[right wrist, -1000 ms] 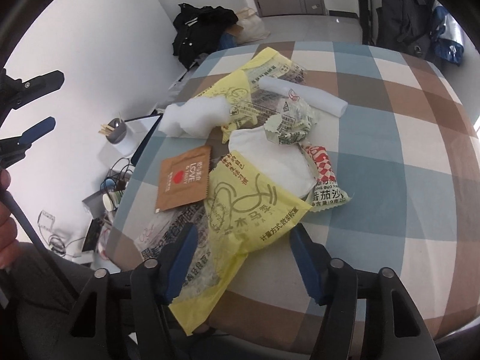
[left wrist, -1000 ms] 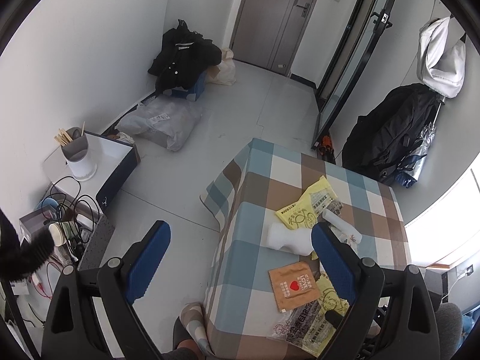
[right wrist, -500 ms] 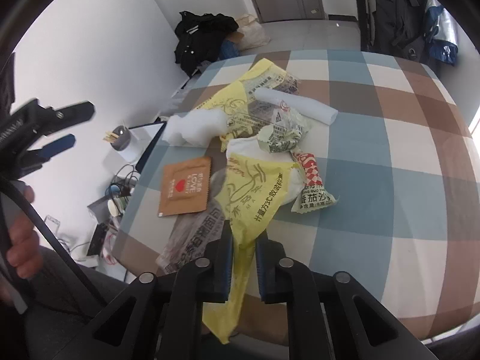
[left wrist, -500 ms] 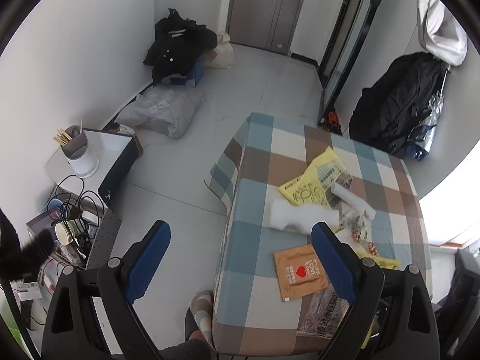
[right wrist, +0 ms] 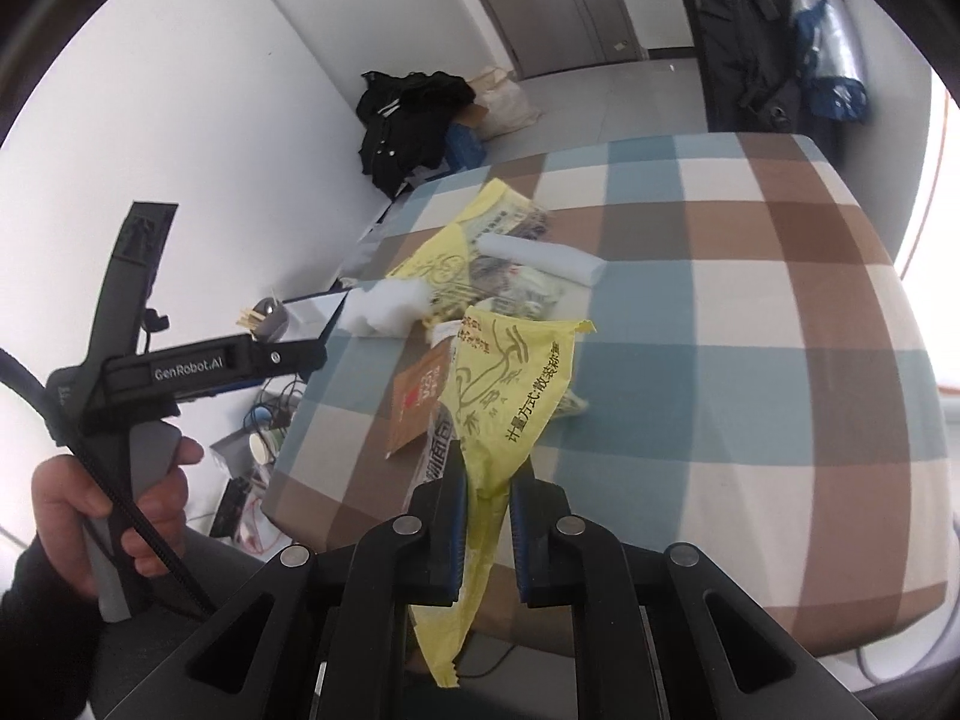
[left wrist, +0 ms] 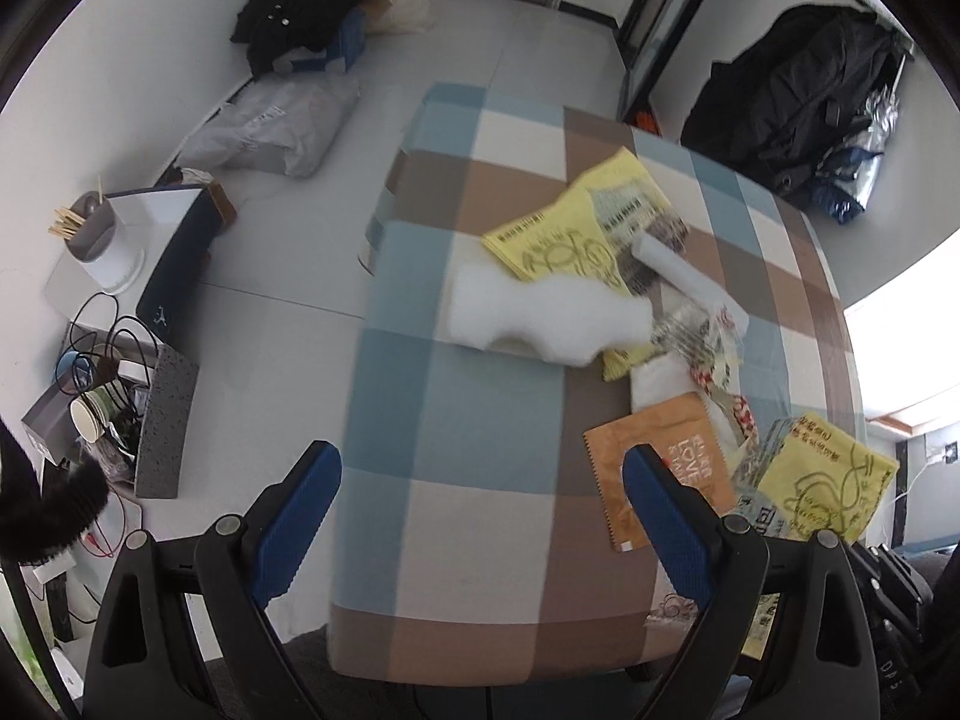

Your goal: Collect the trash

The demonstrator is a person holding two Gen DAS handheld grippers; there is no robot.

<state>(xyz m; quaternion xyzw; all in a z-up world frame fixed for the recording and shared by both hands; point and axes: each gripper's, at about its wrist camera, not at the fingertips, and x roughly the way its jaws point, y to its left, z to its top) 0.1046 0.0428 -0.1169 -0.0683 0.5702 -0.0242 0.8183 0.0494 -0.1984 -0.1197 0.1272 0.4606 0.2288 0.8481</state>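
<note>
— What did the right tongs (right wrist: 487, 483) have?
— They were clamped on a yellow bag (right wrist: 510, 396), lifted off the checked worktop (right wrist: 750, 372), its tail hanging below the jaws.

— And the left tongs (left wrist: 480, 480)?
— Spread wide, holding nothing, above the worktop's near edge; a hand (right wrist: 114, 510) gripped their handle.

— What else lay there?
— A second yellow bag (left wrist: 576, 234), a white foam block (left wrist: 540, 318), a white roll (left wrist: 678, 267), a brown sachet (left wrist: 666, 456) and crumpled wrappers (left wrist: 714, 360), heaped together.

— Any containers?
— A grey cup (left wrist: 90, 228) with sticks stood on a box (left wrist: 162, 252) on the floor; paper cups (left wrist: 90, 417) lay among cables.
</note>
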